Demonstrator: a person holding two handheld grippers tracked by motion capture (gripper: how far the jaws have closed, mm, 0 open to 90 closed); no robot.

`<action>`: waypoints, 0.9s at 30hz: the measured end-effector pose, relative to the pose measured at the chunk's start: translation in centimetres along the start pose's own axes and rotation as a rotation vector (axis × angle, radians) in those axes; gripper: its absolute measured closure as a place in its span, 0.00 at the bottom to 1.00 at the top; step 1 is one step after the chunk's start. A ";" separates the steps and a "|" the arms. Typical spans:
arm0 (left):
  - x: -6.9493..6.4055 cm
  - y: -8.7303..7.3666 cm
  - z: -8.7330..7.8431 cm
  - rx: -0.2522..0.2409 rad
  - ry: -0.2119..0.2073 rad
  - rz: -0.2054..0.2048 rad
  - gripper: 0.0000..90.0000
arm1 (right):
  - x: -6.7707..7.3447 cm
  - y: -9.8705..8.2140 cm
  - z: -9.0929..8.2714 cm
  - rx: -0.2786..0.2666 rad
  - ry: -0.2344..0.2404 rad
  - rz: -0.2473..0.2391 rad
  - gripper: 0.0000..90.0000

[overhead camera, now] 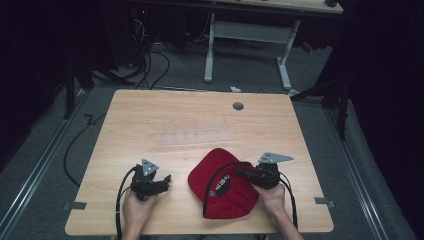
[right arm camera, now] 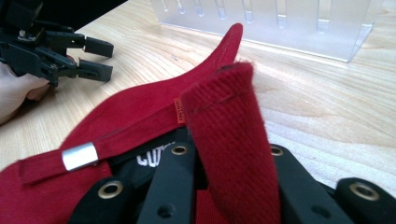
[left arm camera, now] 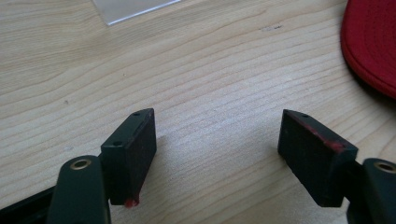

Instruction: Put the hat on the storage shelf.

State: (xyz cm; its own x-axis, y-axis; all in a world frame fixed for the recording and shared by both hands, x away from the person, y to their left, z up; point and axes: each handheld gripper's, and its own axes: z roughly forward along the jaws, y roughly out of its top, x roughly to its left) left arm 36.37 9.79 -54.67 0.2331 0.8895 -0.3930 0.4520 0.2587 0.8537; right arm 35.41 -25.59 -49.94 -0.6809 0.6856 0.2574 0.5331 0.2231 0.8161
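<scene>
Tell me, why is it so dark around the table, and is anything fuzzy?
High view: light falls on the table, the room around is dim. Left gripper view: the wood is sharp, the red cap at the edge soft. Right gripper view: the cap's strap up close looks slightly fuzzy.

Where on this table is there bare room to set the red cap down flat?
Bare wood lies left of the clear rack and behind it toward the grommet. It is crowded near the front edge, between the left gripper and the red cap.
</scene>
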 end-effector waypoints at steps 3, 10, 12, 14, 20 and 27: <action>0.0 0.0 0.0 -0.001 0.001 -0.001 0.31 | 0.3 0.2 -0.3 -0.001 -0.007 -0.007 0.92; -0.1 0.0 0.1 -0.005 0.010 -0.004 0.31 | 1.0 1.3 -0.9 -0.009 -0.016 -0.009 0.92; -0.1 0.0 0.1 -0.005 0.009 -0.003 0.31 | 1.2 1.5 -1.1 -0.015 -0.021 -0.011 0.92; -0.1 0.0 0.1 -0.004 0.009 -0.003 0.31 | 1.2 1.7 -1.3 -0.019 -0.025 -0.013 0.92; -0.7 -0.3 -0.1 0.004 -0.019 0.015 0.29 | 1.1 2.1 -2.2 -0.033 -0.045 -0.004 0.92; -2.3 -0.2 -1.2 -0.022 -0.108 0.037 0.30 | 1.1 2.9 -3.1 -0.063 -0.046 0.011 0.92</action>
State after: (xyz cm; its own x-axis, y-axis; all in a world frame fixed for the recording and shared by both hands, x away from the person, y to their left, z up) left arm 34.69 8.13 -53.49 0.3408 0.8533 -0.3946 0.4224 0.2360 0.8751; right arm 34.65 -26.37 -45.71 -0.6504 0.7195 0.2434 0.5067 0.1722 0.8448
